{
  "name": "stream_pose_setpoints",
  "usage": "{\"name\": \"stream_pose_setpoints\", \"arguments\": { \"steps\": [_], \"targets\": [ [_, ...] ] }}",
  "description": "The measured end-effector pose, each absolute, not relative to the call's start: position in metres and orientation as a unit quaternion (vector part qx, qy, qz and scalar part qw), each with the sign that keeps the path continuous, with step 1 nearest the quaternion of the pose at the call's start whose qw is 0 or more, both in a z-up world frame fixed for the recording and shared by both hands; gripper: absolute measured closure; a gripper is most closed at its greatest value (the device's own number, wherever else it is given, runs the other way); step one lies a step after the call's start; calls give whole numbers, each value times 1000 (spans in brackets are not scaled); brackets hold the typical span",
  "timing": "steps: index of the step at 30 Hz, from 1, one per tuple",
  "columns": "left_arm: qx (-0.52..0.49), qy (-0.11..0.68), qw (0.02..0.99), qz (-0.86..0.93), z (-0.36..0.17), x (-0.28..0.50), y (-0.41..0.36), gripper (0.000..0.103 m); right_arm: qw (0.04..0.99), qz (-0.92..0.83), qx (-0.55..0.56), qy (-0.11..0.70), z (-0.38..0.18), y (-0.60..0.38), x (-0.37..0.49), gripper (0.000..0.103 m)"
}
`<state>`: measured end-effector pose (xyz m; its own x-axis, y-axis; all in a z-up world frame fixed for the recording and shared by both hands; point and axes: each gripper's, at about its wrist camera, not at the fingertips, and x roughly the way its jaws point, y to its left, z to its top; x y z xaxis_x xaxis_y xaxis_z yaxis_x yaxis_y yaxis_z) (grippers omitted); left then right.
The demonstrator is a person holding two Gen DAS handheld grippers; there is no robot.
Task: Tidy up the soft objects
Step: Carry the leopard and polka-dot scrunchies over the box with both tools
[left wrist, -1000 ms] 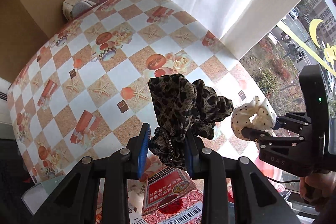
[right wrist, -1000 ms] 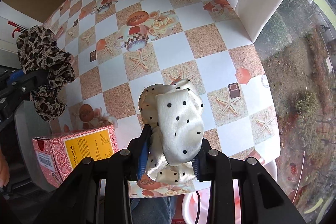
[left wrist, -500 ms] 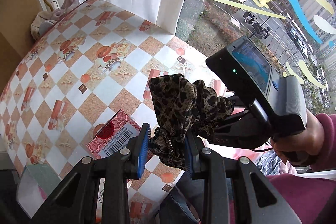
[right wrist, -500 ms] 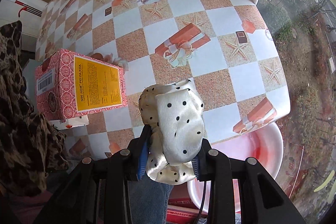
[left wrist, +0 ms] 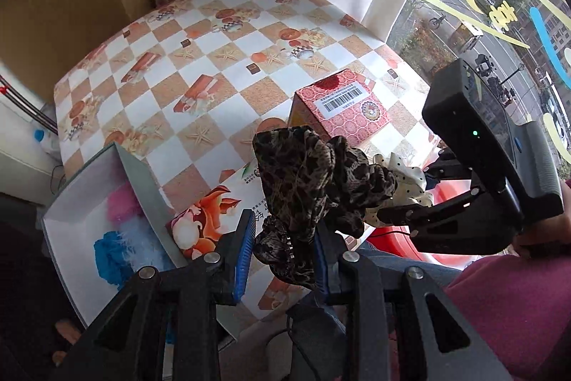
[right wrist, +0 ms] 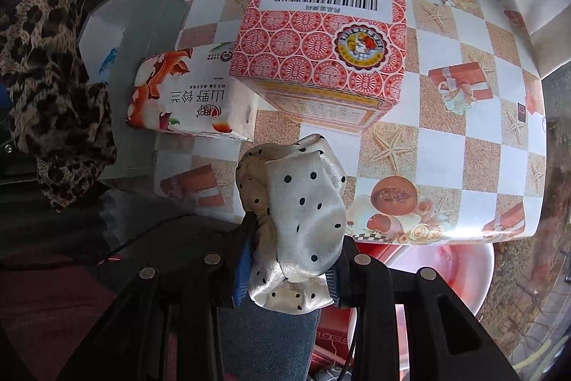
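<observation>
Two scrunchies were clamped: my left gripper (left wrist: 283, 250) pinched the leopard-print scrunchie (left wrist: 314, 181) at lower centre, and my right gripper (right wrist: 289, 268) squeezed the polka-dot scrunchie (right wrist: 296, 216) below the red box (right wrist: 321, 38).

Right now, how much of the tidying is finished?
Partly done, it seems: pink and blue fluffy things already lie in the open grey box. In hand: the left tongs grip a leopard-print scrunchie, the right tongs a white dotted scrunchie. Left: neither scrunchie is in the box yet.
</observation>
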<state>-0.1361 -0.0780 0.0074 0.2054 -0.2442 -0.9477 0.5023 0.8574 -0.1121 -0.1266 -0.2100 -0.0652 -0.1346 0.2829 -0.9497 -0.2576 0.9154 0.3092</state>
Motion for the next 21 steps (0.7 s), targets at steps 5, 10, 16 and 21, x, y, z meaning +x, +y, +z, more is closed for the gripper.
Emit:
{"name": "stream_pose_setpoints", "arguments": {
  "steps": [5, 10, 16, 21],
  "targets": [
    [74, 588, 791, -154, 4, -141, -21, 70, 666, 263, -48, 696, -39, -159, -119, 67],
    [29, 602, 794, -78, -5, -151, 30, 70, 677, 294, -76, 671, -17, -118, -101, 67],
    [-9, 607, 795, -6, -12, -162, 65, 70, 681, 313, -100, 654, 0, -71, -79, 67],
    [-36, 611, 790, 29, -17, -165, 82, 70, 679, 334, -83, 649, 15, -35, -66, 67]
  ]
}}
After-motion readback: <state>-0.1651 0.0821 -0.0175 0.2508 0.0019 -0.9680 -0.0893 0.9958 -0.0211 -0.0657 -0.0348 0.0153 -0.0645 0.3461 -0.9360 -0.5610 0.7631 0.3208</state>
